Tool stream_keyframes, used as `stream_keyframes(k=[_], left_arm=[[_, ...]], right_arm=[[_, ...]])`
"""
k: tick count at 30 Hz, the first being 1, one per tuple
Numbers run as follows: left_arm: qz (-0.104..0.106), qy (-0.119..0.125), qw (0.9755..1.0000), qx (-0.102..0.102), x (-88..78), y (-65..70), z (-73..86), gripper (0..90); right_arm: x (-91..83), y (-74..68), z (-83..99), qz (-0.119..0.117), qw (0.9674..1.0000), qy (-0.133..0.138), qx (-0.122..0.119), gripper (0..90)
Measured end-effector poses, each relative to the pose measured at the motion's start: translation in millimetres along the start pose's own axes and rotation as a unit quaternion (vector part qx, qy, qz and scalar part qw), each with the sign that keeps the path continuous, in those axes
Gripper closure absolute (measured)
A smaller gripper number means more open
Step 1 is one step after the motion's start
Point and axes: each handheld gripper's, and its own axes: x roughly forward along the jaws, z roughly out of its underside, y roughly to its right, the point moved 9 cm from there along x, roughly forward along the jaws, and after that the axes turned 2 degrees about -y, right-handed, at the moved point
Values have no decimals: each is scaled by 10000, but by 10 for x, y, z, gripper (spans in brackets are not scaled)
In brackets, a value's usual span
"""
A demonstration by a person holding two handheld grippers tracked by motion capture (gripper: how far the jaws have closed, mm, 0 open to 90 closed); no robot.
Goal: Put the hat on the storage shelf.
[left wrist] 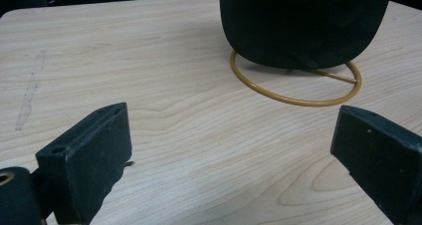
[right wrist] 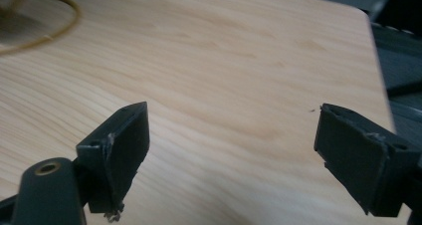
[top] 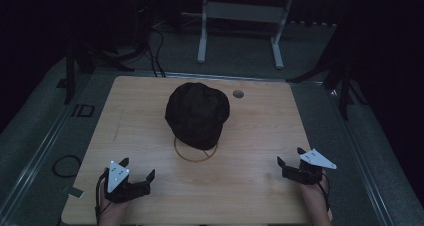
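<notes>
A black cap (top: 197, 113) sits on a stand with a round gold wire base (top: 195, 153) in the middle of the wooden table (top: 250, 176). In the left gripper view the cap (left wrist: 303, 23) rises above the gold ring (left wrist: 298, 99), well beyond the jaws. My left gripper (top: 137, 168) rests near the front left corner, open, with nothing between its jaws. My right gripper (top: 291, 156) is near the front right edge, also open and empty. In the right gripper view, part of the gold ring (right wrist: 59, 33) appears at the top left.
A round hole (top: 238, 93) marks the table's back right area. Beyond the table stand a white frame's legs (top: 202, 41) and black cables (top: 157, 51) on grey floor. A cable loop (top: 66, 166) lies on the floor at the left.
</notes>
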Motion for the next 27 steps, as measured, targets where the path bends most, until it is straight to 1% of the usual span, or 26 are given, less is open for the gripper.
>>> stream_keyframes(k=[3,6,7,8,9,12,13,14,15,18,21,23,25,27], left_arm=[[5,-1,10000,12,3,4,-1,33],[3,-10,10000,23,6,7,1,33],[-12,-23,10000,23,7,3,3,33],[6,-11,10000,14,6,4,2,33],[1,-11,10000,14,5,4,2,33],[-8,-14,10000,20,3,0,4,33],[-34,-16,10000,30,4,-4,5,33],[-19,-10,10000,28,4,-3,5,33],[-21,-17,10000,32,4,-3,8,33],[-21,-16,10000,45,6,5,13,33],[-34,-23,9999,116,7,17,20,41],[-7,-7,9999,105,7,26,18,41],[-30,2,9999,118,6,25,16,41],[-18,-13,10000,78,5,23,18,41]], right_arm=[[-47,101,110,87,9998,-66,186,141],[-89,184,176,226,9993,-111,265,141],[-103,211,192,291,9991,-117,297,141],[-127,264,220,418,9984,-108,360,141],[-127,264,220,418,9984,-108,360,141],[-156,330,258,601,9973,-105,402,141],[-163,346,269,625,9971,-86,434,142],[-168,356,283,620,9969,-104,473,142],[-176,372,294,682,9965,-84,485,143],[-187,393,317,739,9961,-92,478,145],[-192,397,309,753,9959,-49,495,149],[-181,385,316,754,9960,-77,472,149],[-179,383,316,742,9961,-82,463,149],[-178,384,317,749,9961,-82,459,149]])
